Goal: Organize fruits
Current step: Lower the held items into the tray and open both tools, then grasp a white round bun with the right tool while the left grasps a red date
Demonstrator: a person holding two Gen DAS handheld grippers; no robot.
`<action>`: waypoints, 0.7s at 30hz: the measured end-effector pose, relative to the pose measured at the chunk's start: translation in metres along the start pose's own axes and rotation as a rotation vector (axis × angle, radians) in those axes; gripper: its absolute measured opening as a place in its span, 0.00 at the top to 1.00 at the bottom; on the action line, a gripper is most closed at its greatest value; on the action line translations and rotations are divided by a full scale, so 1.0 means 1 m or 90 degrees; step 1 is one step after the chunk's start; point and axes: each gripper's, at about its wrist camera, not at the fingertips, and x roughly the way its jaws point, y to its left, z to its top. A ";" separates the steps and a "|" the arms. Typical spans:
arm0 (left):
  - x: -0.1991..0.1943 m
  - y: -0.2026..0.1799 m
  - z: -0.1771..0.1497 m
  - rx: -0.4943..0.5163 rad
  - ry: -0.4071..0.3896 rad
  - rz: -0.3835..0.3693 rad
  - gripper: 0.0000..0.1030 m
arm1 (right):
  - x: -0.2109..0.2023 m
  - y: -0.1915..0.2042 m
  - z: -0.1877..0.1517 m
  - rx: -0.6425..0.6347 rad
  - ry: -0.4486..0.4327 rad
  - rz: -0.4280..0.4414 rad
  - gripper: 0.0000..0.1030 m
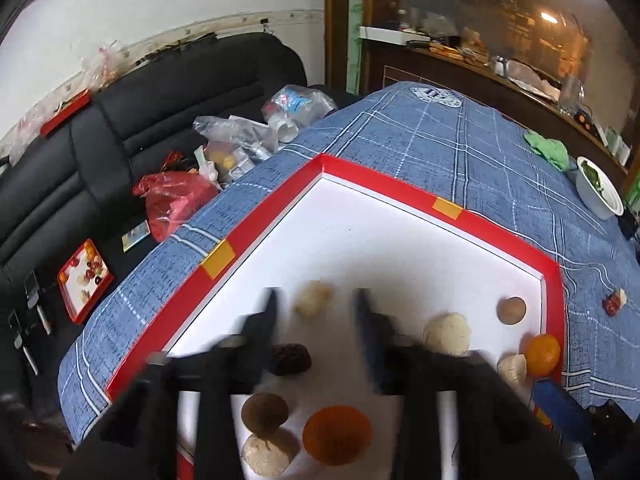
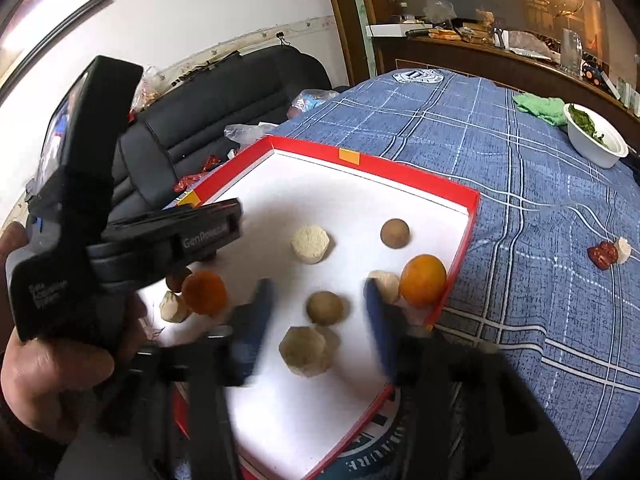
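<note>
A red box (image 1: 224,256) with a white floor lies on the blue checked cloth and holds several fruits. My left gripper (image 1: 318,306) is open over it, and a pale lumpy piece (image 1: 312,300) shows between its fingers. A dark date (image 1: 290,358), a brown ball (image 1: 264,414) and an orange (image 1: 336,434) lie nearer. My right gripper (image 2: 318,294) is open above a brown fruit (image 2: 325,307) and a pale chunk (image 2: 308,350). Another orange (image 2: 423,280) sits by the box's right wall (image 2: 460,252). A red date (image 2: 602,254) with a pale piece (image 2: 623,248) lies outside on the cloth.
A hand (image 2: 52,360) holds the left gripper's body (image 2: 120,240) at the box's left side. A white bowl of greens (image 2: 594,140) and a green cloth (image 2: 540,106) sit at the far right of the table. A black sofa (image 1: 120,140) with bags lies beyond the left edge.
</note>
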 end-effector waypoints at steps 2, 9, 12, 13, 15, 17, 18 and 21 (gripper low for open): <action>-0.006 -0.002 0.000 0.004 -0.023 0.013 0.42 | -0.007 -0.006 -0.001 0.007 -0.005 -0.004 0.41; -0.035 -0.021 -0.002 0.011 -0.072 -0.035 0.41 | -0.069 -0.075 -0.008 0.079 -0.078 -0.052 0.42; -0.050 -0.029 -0.011 0.037 -0.098 -0.070 0.41 | -0.094 -0.132 -0.020 0.134 -0.078 -0.122 0.42; -0.054 -0.029 -0.016 0.046 -0.103 -0.078 0.41 | -0.101 -0.149 -0.024 0.150 -0.075 -0.138 0.42; -0.060 -0.029 -0.025 0.066 -0.108 -0.100 0.41 | -0.114 -0.175 -0.035 0.166 -0.075 -0.173 0.42; -0.062 -0.034 -0.033 0.093 -0.101 -0.110 0.41 | -0.121 -0.197 -0.044 0.187 -0.073 -0.194 0.42; -0.062 -0.037 -0.039 0.111 -0.087 -0.125 0.41 | -0.123 -0.202 -0.047 0.193 -0.072 -0.197 0.42; -0.065 -0.051 -0.058 0.149 -0.061 -0.159 0.41 | -0.124 -0.214 -0.050 0.204 -0.069 -0.199 0.42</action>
